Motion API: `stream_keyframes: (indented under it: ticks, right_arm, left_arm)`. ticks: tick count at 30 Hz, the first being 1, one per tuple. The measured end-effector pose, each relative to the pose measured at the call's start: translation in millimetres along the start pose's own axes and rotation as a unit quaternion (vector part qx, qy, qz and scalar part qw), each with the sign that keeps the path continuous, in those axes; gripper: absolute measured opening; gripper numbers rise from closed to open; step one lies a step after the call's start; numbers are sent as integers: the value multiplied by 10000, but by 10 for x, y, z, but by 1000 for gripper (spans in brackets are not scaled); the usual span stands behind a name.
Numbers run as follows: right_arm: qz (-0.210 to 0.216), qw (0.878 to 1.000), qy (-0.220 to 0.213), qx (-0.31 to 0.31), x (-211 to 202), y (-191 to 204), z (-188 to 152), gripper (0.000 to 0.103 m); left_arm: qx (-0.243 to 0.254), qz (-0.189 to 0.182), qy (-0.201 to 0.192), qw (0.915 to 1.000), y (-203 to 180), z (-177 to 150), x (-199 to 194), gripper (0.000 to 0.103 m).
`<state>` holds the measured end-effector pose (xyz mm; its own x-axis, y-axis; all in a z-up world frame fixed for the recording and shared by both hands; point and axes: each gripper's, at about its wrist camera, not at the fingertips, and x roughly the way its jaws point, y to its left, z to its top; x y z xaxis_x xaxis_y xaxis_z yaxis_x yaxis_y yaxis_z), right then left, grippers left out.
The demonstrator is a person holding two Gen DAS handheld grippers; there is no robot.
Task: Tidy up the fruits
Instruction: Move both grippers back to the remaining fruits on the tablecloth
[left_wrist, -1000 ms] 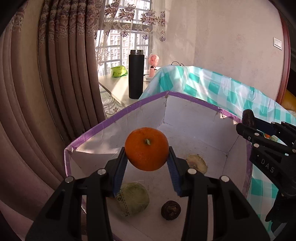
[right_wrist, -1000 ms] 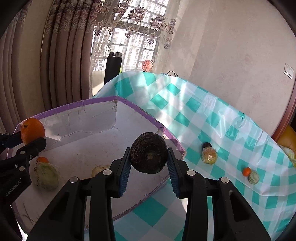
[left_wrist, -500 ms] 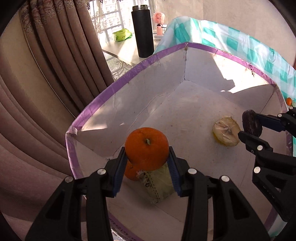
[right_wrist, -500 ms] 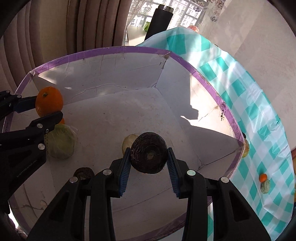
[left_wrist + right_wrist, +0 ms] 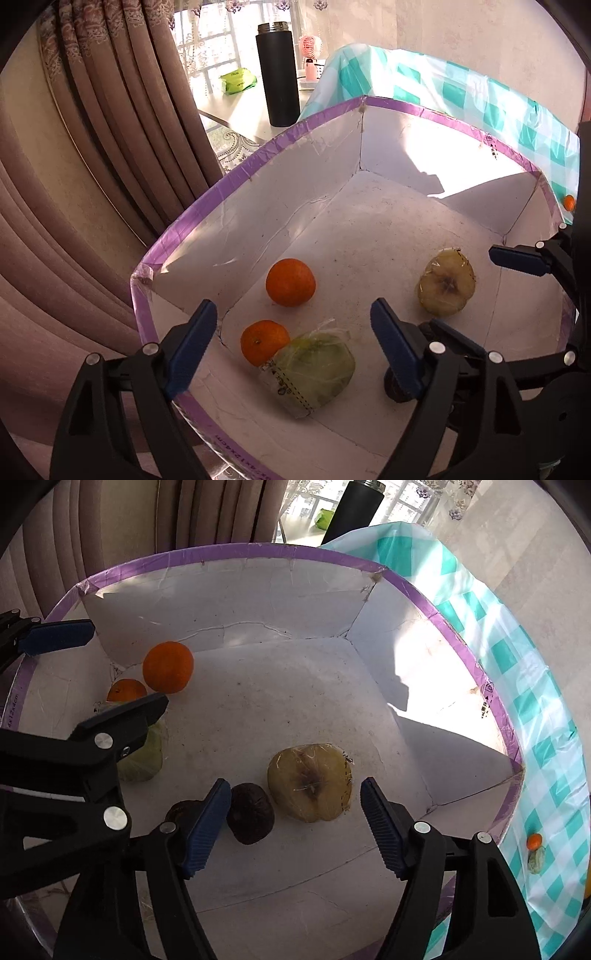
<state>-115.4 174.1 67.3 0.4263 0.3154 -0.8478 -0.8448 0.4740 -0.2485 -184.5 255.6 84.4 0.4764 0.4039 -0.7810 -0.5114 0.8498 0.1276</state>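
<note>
A white box with a purple taped rim [image 5: 258,162] [image 5: 236,550] holds the fruit. My left gripper [image 5: 293,347] is open and empty above an orange [image 5: 290,282] [image 5: 168,667], a smaller orange [image 5: 264,341] [image 5: 126,689] and a wrapped green fruit [image 5: 314,369] [image 5: 146,757]. My right gripper [image 5: 295,827] is open and empty over a dark brown fruit [image 5: 250,813] and a wrapped half apple [image 5: 310,781] [image 5: 446,286]. A second dark fruit [image 5: 181,810] lies partly hidden behind my right gripper's left finger.
A teal checked tablecloth [image 5: 535,686] lies right of the box, with a small orange [image 5: 534,841] and a wrapped fruit [image 5: 536,860] on it. A black flask [image 5: 277,74] and a green pack [image 5: 238,81] stand on a far table. Curtains [image 5: 92,147] hang on the left.
Both grippers have opened. The left one let go of the orange and the right one let go of the dark fruit; both now lie on the box floor.
</note>
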Motion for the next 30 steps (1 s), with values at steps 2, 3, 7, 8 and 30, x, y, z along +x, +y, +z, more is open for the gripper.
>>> stream_keyframes:
  ticks: [2, 3, 7, 8, 30]
  right_arm:
    - [56, 9999, -75, 66, -22, -19, -12, 70]
    - [78, 9998, -136, 98, -37, -25, -15, 70]
    - [173, 9987, -384, 293, -116, -97, -51, 72]
    - [171, 9980, -490, 361, -151, -132, -64, 72]
    - [-193, 9295, -2597, 2612, -1014, -1674, -1157, 86]
  left_arm:
    - [-23, -13, -12, 10000, 11, 10, 0, 87]
    - [-42, -6, -27, 10000, 18, 6, -2, 87]
    - [-87, 15, -264, 9996, 43, 9, -84, 95]
    - [-111, 30, -380, 9992, 50, 18, -126, 96]
    - [102, -838, -2756, 9575, -1150, -46, -1354, 101]
